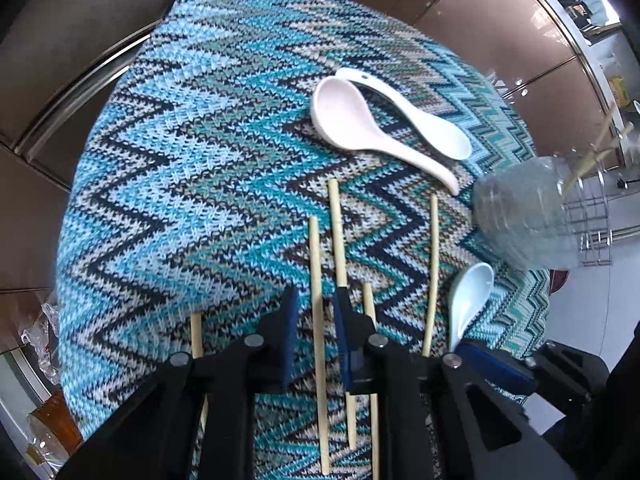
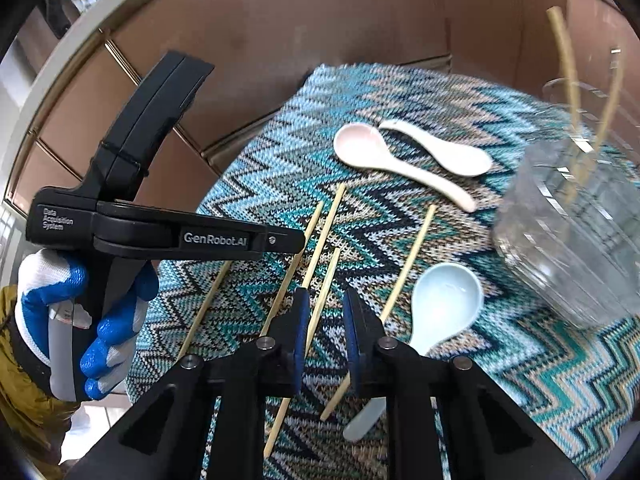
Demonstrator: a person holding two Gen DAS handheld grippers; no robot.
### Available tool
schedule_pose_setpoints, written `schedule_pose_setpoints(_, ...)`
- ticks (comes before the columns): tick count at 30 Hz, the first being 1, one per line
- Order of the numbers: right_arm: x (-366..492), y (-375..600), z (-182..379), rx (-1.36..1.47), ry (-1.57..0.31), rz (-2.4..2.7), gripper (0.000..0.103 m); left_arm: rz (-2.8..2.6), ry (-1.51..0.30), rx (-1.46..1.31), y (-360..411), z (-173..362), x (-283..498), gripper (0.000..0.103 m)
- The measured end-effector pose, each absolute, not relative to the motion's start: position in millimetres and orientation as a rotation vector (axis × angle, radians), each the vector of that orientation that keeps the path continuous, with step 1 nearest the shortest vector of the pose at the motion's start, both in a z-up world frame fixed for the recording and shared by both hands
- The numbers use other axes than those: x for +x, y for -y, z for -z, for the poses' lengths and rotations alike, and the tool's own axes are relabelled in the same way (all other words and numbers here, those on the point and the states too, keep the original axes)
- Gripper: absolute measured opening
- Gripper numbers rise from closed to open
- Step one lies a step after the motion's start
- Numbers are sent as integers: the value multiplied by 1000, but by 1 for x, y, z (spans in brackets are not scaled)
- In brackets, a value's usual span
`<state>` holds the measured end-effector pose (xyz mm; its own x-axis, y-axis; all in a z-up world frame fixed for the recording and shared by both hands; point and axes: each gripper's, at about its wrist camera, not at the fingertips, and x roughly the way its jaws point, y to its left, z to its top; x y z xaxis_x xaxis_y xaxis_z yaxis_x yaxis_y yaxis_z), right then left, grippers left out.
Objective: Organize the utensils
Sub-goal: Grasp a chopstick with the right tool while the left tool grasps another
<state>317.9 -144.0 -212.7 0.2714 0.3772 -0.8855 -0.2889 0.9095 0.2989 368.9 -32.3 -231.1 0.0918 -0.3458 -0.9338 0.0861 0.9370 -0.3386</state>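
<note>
Zigzag knit cloth (image 1: 168, 184) is being worked over: chopsticks (image 1: 316, 280) and spoons (image 1: 360, 128) lying loose beside glass jar (image 2: 568, 232). Left gripper (image 1: 316, 312) and right gripper (image 2: 326, 320) are each being narrowed around one chopstick, pads not yet pressing. Next judged: pinch, lift, jar.

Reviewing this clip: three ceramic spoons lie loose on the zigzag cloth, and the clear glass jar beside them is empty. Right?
Not quite. The three spoons, pink, white and pale blue, do lie on the zigzag cloth, but the glass jar is not empty: chopsticks already stand in it, as the right wrist view shows.
</note>
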Motion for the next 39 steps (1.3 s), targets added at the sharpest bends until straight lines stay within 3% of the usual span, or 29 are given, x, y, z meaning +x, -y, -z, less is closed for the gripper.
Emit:
schedule_pose_setpoints(19,363,116,270,21,-1365,-447,14,345,-1493,-180,40,247,390,9)
schedule_pose_setpoints(30,355,119,269,57,-1333,-398,9,332,-1475,-183,38,246,386,6)
schedule_pose_setpoints(39,314,143,227,145,-1211,-415,7,328,-1357,-215,27,225,357,5)
